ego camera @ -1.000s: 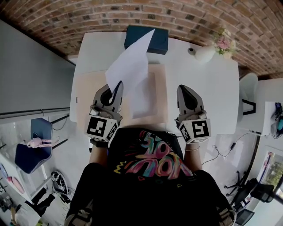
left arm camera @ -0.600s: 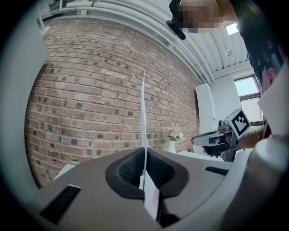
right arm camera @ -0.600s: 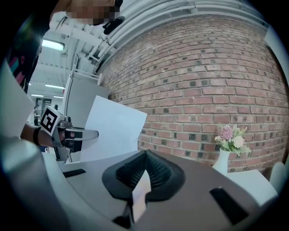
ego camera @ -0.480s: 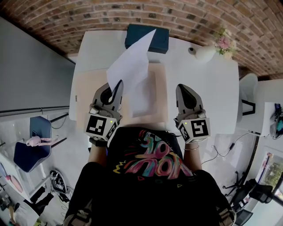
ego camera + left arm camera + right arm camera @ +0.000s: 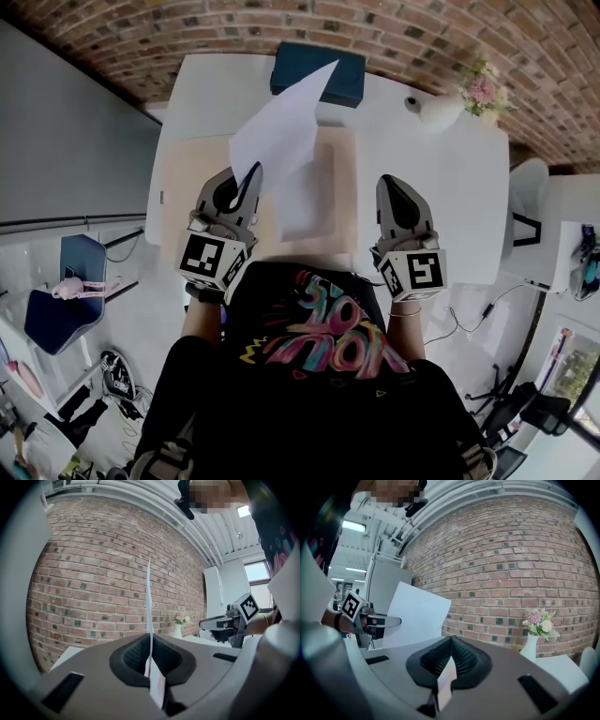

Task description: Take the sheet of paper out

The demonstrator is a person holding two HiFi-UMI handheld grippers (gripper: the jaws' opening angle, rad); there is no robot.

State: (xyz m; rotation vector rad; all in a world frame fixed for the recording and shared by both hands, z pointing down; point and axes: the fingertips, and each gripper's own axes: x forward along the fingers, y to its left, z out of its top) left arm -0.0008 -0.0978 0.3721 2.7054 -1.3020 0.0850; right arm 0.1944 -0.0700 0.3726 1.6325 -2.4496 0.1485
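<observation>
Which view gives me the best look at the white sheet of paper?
The head view: the white sheet of paper shows nearly whole, pinched at its lower corner by the left gripper. The right gripper view shows its face partly; the left gripper view shows only its edge between the fingers.

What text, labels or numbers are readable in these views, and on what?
No text reads cleanly.
Shirt print: colourful stylised lettering, too warped to read.
Sheet of paper, held in the left gripper: blank.
Cubes on the left gripper and right gripper: square marker patterns, no words.
</observation>
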